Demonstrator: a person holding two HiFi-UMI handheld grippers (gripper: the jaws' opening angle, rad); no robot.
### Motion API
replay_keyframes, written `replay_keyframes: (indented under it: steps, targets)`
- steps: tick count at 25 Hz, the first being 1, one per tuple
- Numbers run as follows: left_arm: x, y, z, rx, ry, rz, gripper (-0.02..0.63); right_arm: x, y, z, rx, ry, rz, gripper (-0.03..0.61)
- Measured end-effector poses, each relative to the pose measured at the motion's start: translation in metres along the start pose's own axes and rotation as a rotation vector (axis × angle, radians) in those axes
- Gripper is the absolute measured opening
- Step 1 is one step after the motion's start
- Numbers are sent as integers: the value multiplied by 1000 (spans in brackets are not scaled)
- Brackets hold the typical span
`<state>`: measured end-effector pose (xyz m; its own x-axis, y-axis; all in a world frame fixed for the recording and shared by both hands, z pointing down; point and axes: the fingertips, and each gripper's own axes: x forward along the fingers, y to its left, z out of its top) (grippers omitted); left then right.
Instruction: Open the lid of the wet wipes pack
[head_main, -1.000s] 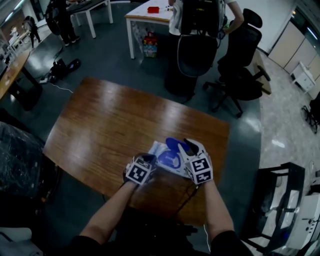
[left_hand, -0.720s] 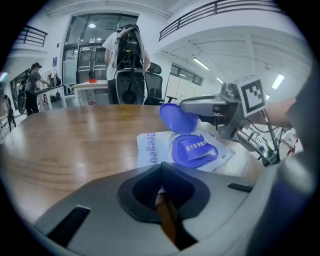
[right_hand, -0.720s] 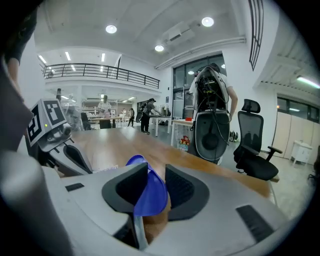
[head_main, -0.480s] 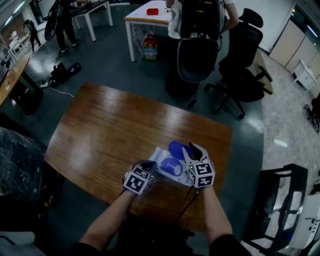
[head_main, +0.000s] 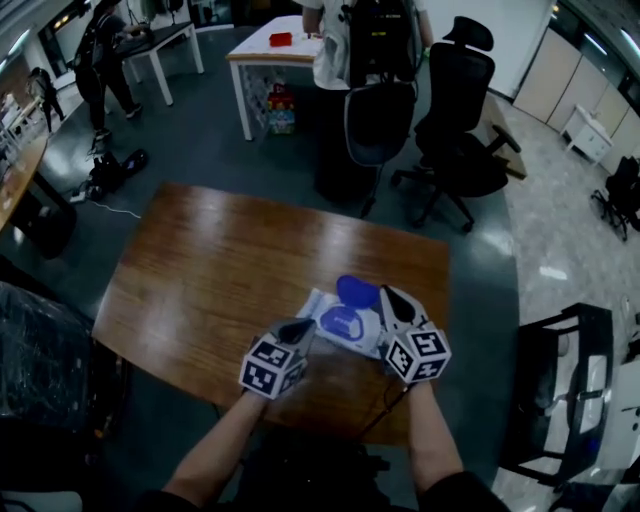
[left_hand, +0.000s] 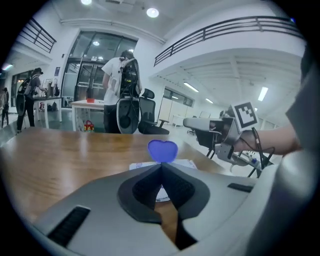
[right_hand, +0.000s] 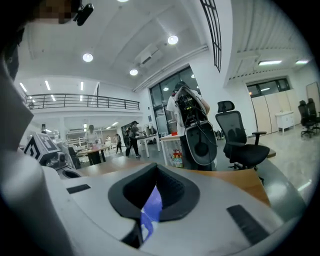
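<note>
Both shut now: left hand-held gripper (head_main: 303, 327) and right hand-held gripper (head_main: 386, 295) have risen; lid (head_main: 357, 291) stays open.

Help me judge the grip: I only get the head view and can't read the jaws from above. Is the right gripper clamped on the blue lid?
Observer: No. In the left gripper view the lid stands upright on the wet wipes pack, and the right gripper hangs up and to its right, off it.
Operator: Its jaws are open, then?
Observer: No. Its own view shows them together, having just closed on nothing; blue shows only through the slot beneath the tips.
Operator: And the other one?
Observer: The left gripper has its jaws together too, empty.
</note>
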<state>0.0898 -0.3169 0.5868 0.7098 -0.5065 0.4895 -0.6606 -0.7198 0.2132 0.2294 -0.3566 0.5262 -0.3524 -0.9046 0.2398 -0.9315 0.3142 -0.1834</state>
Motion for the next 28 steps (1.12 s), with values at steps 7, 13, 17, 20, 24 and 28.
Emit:
replay_keyframes:
  steps: [7,13,17,20,24,28]
  targets:
    - [-52,-27,47,50,-153,-70,-5,-45,57,19,-32,-62,-28,11]
    - [-100,-45,66,77,-235,-106,-5,-84,103,31,-32,-101,-46,9]
    - [-128,-58,74,88,-278,-135,-5,-108,130,41,-47,-123,-63,9]
    - [-142,-71,80,106,-298,-164,-5,-124,143,50,-58,-145,-81,9]
    - [-155,-90,83,136,-324,-203,-5,-139,155,55,-68,-177,-91,9]
    - [-170,-104,93,170,-352,-233,-5,-154,166,68,-77,-208,-108,9]
